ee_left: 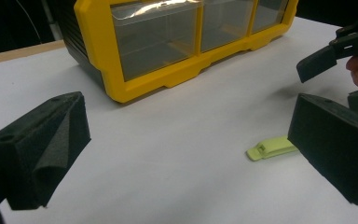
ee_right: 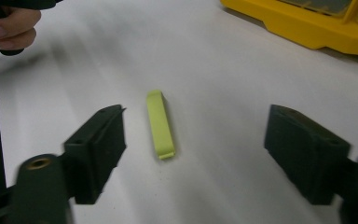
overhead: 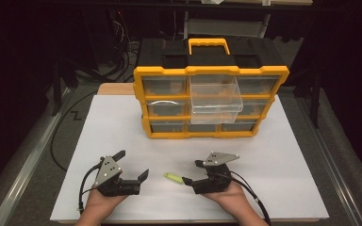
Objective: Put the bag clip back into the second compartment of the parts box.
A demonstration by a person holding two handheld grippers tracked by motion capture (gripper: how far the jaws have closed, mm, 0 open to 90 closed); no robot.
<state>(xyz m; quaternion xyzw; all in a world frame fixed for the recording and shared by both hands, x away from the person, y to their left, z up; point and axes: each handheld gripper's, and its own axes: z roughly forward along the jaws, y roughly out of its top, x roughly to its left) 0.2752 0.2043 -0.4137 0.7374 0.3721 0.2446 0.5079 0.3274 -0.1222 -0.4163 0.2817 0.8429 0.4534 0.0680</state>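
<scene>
The green clip (ee_right: 161, 125) lies between the spread jaws of the right tongs (ee_right: 196, 154), its long axis pointing ahead, farther from the equally open left tongs (overhead: 133, 165).

Organizer (overhead: 210, 101) behind; bare sheet (overhead: 287, 179) around.

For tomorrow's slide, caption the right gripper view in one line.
Open right gripper straddling a lime-green plastic clip on the white tabletop.
</scene>
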